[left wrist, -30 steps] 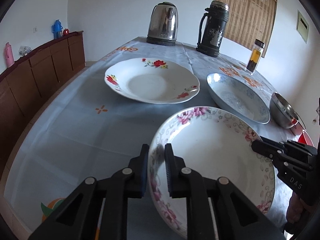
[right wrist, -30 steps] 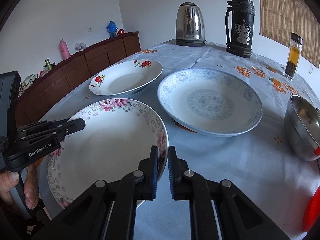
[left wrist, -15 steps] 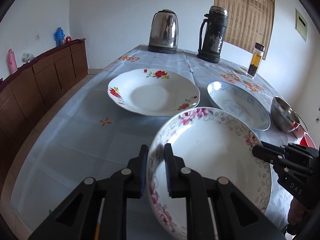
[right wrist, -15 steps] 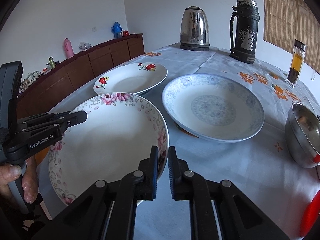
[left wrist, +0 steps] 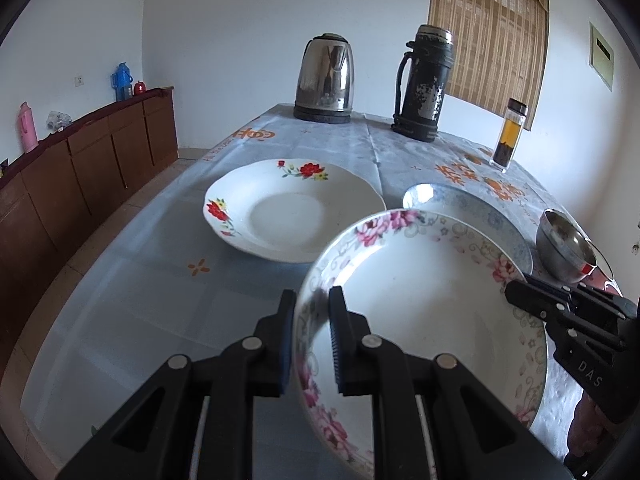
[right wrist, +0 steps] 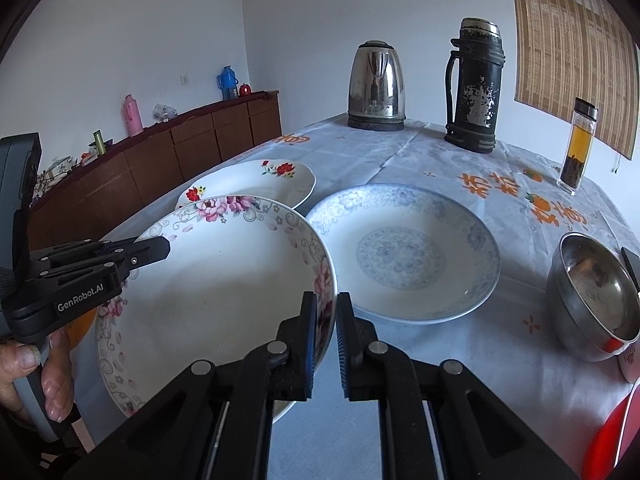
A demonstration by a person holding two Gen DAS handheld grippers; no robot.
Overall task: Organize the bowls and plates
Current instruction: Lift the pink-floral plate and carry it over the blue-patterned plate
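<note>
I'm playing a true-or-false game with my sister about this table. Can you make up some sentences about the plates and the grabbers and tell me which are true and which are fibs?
1. Both grabbers pinch the pink-flower plate at once. True: the left gripper and the right gripper each clamp its rim.
2. The blue-patterned plate is stacked on the red-flower plate. False: they lie side by side on the table.
3. The kettle stands at the table's far end. True.
4. The metal bowl sits inside the blue-patterned plate. False: it rests on the tablecloth beside it.
</note>
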